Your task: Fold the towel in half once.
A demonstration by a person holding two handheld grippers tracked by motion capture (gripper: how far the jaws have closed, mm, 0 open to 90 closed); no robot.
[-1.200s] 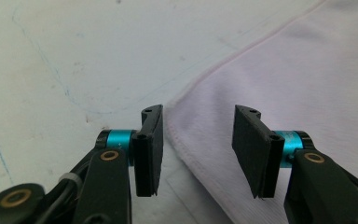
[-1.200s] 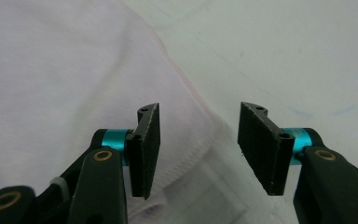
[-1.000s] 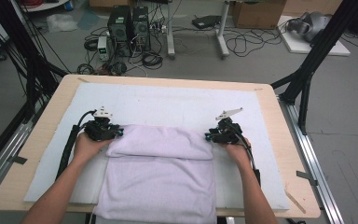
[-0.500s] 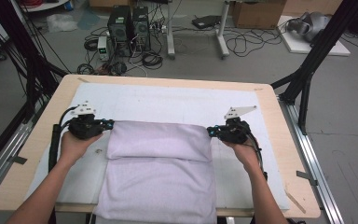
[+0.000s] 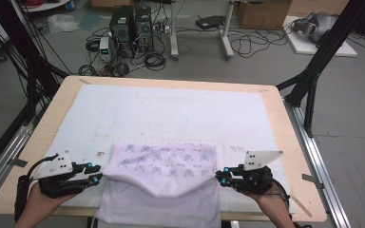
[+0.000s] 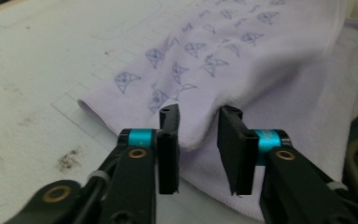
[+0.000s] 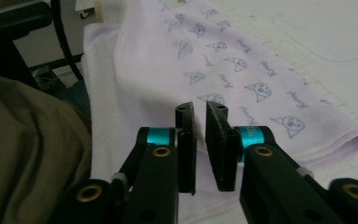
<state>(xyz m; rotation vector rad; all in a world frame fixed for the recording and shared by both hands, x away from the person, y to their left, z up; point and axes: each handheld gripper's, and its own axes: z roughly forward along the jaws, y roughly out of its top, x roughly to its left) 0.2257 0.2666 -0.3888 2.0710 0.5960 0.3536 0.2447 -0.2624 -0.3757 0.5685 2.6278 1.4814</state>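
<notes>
**Ana:** Both grippers sit at the near edge now — our left gripper (image 5: 96, 172) by the towel's left side, our right gripper (image 5: 220, 177) by its right. Left jaws have just been opening, standing apart with a bulge of cloth between them but no pinch.

**Ben:** Right jaws have opened a crack too, a narrow gap, nothing clamped that we can see.

**Ana:** To finish this fold cleanly, we'd judge: back both hands straight out, level, so the top layer isn't dragged.

**Ben:** The lilac towel (image 5: 166, 164) lies on the white mat (image 5: 171, 109), printed flap folded toward us, sagging mid-edge, with its plain layer hanging over the table's front.
</notes>
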